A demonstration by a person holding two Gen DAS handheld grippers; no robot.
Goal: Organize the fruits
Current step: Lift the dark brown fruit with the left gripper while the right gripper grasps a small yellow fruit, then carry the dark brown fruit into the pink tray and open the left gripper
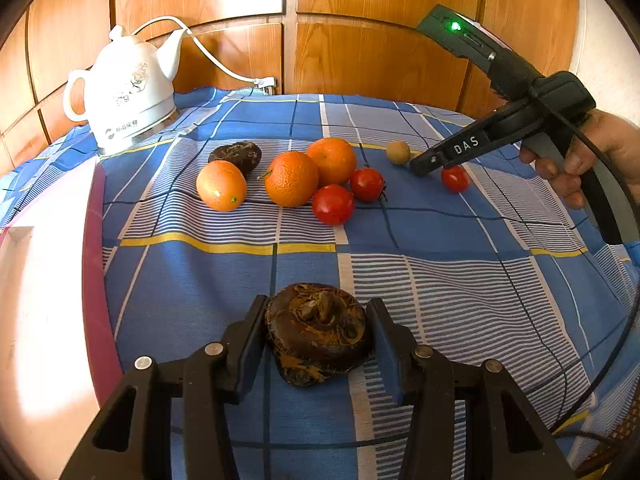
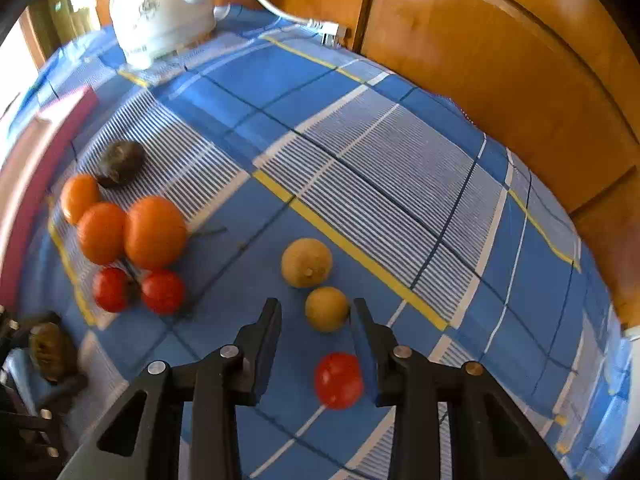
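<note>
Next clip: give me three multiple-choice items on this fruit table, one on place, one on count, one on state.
1. Where does the kettle stand?
A. far left on the cloth
B. on the floor
C. on a shelf
2. How many oranges are there?
A. two
B. three
C. five
3. The left tool is:
A. open and empty
B. closed on the brown fruit
C. closed on an orange

Key: 1 A, it stands at the cloth's far left corner; 2 B, three lie clustered; 3 B, both fingers press the fruit's sides.
</note>
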